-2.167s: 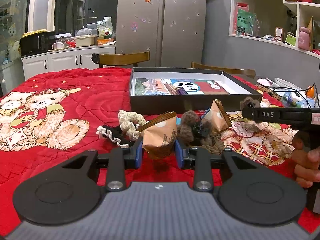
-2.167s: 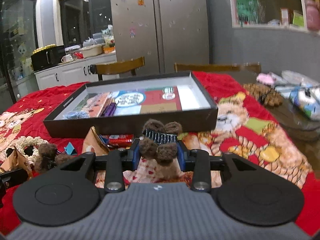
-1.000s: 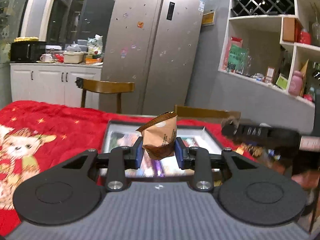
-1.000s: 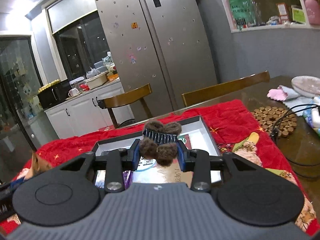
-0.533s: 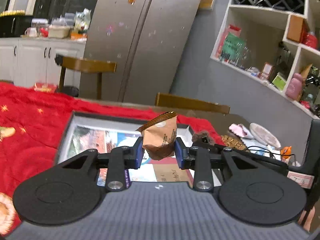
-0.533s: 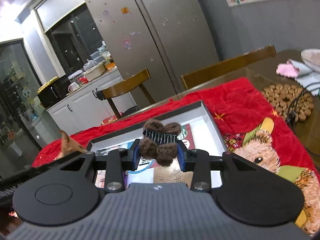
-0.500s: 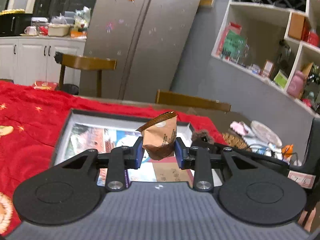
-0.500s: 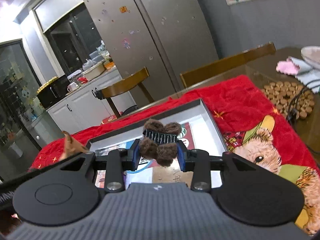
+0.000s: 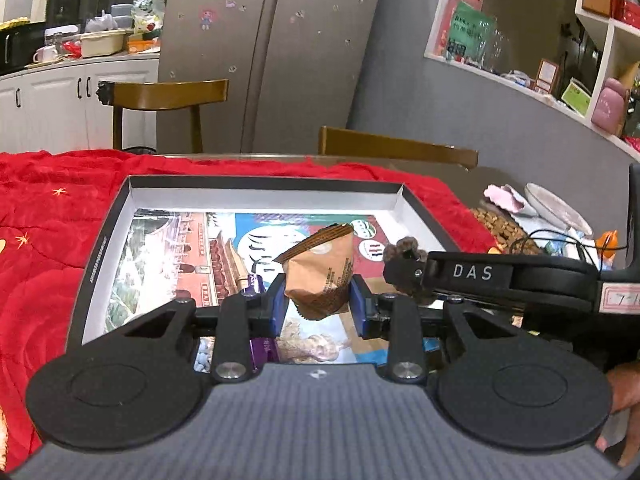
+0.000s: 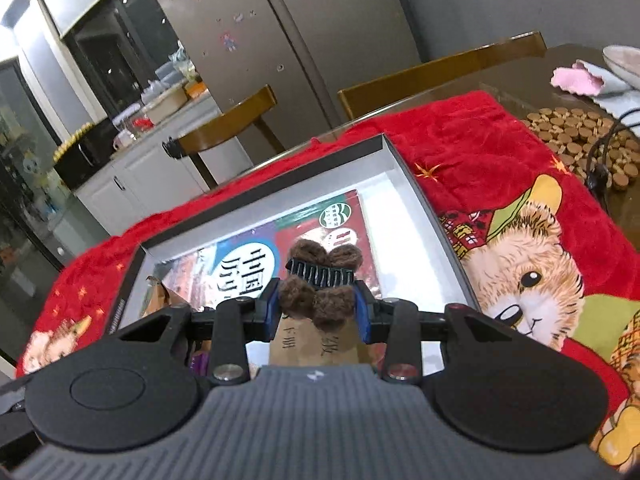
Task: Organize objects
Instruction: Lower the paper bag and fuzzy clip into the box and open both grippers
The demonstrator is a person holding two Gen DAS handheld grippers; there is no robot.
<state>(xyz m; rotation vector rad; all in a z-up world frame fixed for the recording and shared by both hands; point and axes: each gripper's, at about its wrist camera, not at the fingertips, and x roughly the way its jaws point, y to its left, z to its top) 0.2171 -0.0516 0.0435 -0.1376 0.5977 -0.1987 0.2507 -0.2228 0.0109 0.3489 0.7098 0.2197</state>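
My left gripper (image 9: 318,305) is shut on a brown paper snack packet (image 9: 320,276) and holds it above the open black box (image 9: 100,248). The box has white inner walls and a printed sheet on its floor. My right gripper (image 10: 317,309) is shut on a brown fuzzy hair clip (image 10: 320,284) with black teeth, also over the box (image 10: 436,216). In the left wrist view the right gripper's black arm, marked DAS, reaches in from the right with the hair clip (image 9: 404,249) at its tip. A purple item (image 9: 256,284) lies in the box, partly hidden by my left fingers.
The box sits on a red bear-print blanket (image 10: 500,184) over the table. Two wooden chairs (image 9: 396,148) stand behind it. To the right lie a wooden-bead trivet (image 10: 576,136), a cable, a pink cloth (image 10: 576,78) and a plate (image 9: 556,208). A hand (image 9: 624,400) grips the right tool.
Both grippers have come forward and tilted down over the box, which now fills more of each view. The packet and the hair clip stay gripped.
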